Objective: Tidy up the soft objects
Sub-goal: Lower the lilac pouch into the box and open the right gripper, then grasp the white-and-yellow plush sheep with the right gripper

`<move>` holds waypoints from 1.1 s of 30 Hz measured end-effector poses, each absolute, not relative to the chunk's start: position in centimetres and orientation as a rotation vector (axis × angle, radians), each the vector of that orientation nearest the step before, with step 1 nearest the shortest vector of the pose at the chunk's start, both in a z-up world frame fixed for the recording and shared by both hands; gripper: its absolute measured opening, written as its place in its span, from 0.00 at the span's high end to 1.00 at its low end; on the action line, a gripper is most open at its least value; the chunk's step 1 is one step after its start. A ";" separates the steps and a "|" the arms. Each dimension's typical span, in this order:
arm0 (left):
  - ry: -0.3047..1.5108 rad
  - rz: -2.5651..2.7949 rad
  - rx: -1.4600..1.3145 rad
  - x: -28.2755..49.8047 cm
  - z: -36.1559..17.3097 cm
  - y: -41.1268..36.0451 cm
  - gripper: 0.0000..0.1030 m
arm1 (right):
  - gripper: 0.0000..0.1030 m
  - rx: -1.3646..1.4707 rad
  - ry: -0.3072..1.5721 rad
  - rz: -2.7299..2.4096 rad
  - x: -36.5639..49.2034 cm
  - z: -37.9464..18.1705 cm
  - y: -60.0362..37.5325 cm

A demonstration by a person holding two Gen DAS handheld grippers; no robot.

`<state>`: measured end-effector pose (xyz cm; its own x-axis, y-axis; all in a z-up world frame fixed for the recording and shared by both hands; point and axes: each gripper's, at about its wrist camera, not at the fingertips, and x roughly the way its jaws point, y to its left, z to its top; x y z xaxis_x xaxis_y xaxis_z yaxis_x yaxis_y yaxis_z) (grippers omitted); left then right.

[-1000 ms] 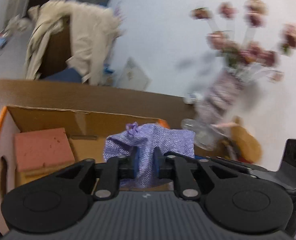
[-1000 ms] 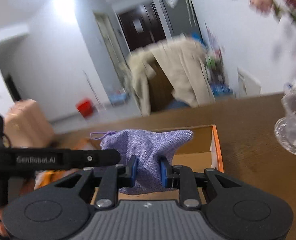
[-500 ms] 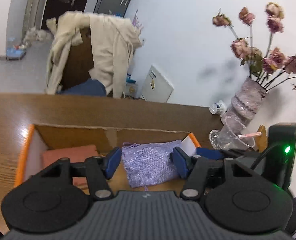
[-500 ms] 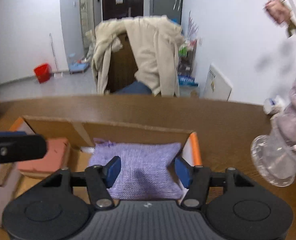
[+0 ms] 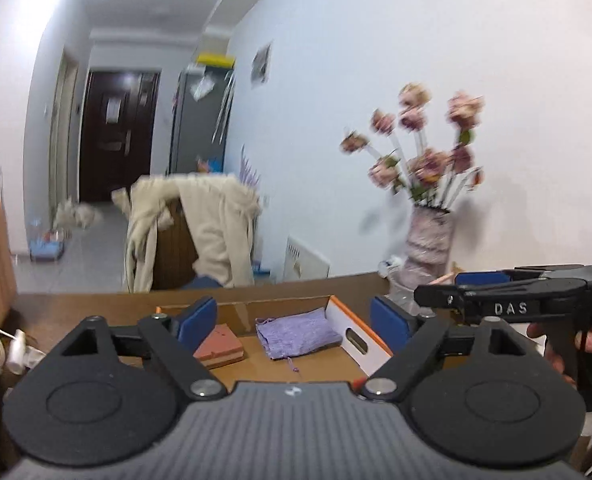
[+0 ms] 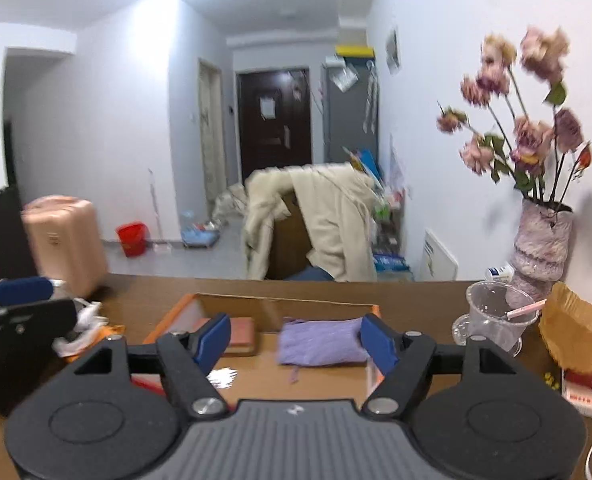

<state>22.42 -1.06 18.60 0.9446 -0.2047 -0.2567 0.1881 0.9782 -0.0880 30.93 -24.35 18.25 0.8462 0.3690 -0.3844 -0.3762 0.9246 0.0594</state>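
A purple fabric pouch lies flat in the right half of the cardboard box with orange edges. A pink block sits in the box to its left. My left gripper is pulled back above the box, its jaws opening wide, with nothing between the pads. My right gripper is likewise drawn back, jaws opening, touching nothing. Each gripper shows in the other's view: the right gripper at the right edge, the left gripper at the left edge.
The box rests on a brown wooden table. At the right stand a vase of dried flowers, a clear plastic cup and a stack of yellow paper liners. Behind the table is a chair draped with a beige coat.
Both grippers let go of the purple pouch, which now lies in the box. Both have drawn back and risen, and their jaws have spread wide.
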 end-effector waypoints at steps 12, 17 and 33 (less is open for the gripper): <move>0.116 -0.166 -0.006 4.8 5.5 -0.7 0.00 | 0.10 -0.039 0.177 0.285 10.7 5.8 -20.9; 0.213 -0.139 -0.008 2.0 1.4 -1.0 0.00 | 0.10 -0.029 0.241 0.247 6.9 0.9 -20.5; 0.293 -0.152 -0.032 4.6 0.4 -0.5 0.00 | 0.14 0.028 0.292 0.255 8.1 -0.1 -20.6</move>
<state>4.60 -0.51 0.41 0.9460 -0.1543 -0.2850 0.1450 0.9880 -0.0534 8.11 -20.56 -0.14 0.9257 0.2530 -0.2811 -0.2450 0.9674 0.0639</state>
